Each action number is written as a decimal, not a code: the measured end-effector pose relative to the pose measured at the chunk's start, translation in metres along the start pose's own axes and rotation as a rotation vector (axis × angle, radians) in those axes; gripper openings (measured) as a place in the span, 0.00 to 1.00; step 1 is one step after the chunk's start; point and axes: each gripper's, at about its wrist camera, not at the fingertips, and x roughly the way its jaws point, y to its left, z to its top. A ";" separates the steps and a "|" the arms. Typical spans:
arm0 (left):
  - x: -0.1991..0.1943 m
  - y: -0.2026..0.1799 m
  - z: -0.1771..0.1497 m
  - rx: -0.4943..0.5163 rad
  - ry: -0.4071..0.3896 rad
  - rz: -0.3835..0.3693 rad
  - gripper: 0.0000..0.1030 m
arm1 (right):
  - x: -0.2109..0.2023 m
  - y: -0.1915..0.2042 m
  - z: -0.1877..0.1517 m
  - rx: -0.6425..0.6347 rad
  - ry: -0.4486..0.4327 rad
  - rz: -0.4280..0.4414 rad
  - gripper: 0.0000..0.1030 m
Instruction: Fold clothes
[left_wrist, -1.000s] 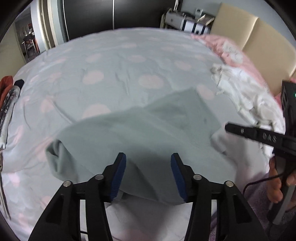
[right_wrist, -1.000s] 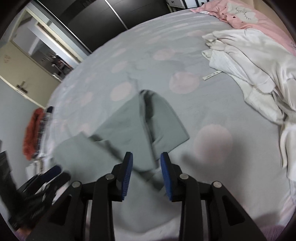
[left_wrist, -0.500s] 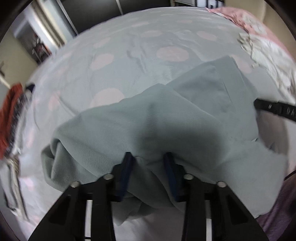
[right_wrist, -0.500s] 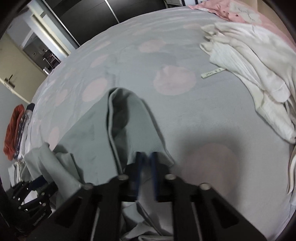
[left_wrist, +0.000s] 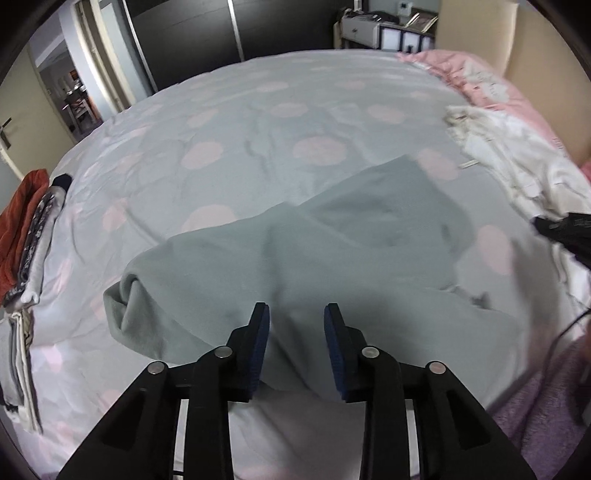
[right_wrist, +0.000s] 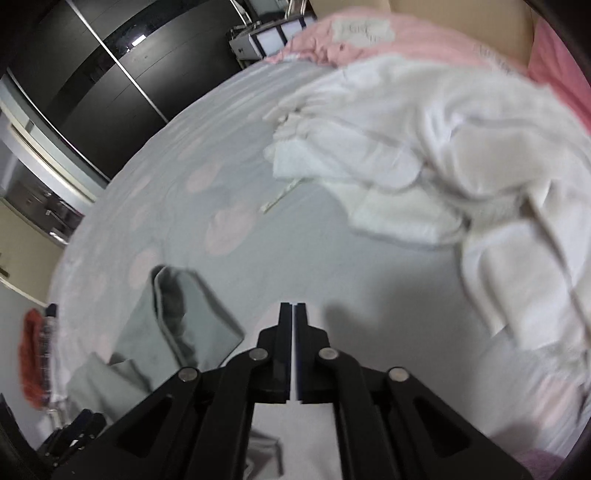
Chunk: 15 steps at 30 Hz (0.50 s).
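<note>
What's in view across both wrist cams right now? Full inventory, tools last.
grey-green garment: 1, grey-green, partly folded on the bed's near side, under the left tool
bedspread: 1, pale grey with pink dots, covers the bed
white clothes pile: 1 heap, white, bed's right side
pink bedding: 1, pink, far right corner by the headboard
folded clothes stack: 1, rust-red, patterned and white items, bed's left edge
small label strip: 1, white, on the bedspread beside the white pile
wardrobe: 1, black doors, behind the bed
left tool: 1, black with blue pads, jaws apart over the garment
right tool: 1, black, jaws together, nothing visible between the tips
</note>
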 end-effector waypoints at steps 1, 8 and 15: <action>-0.004 -0.005 -0.001 0.006 -0.011 -0.016 0.37 | 0.001 0.003 0.000 -0.001 0.005 0.005 0.04; -0.016 -0.047 -0.017 0.051 0.000 -0.141 0.53 | -0.006 0.008 -0.004 0.002 0.008 0.022 0.05; 0.003 -0.082 -0.025 0.100 0.066 -0.170 0.60 | -0.012 -0.005 -0.006 0.049 0.038 0.055 0.06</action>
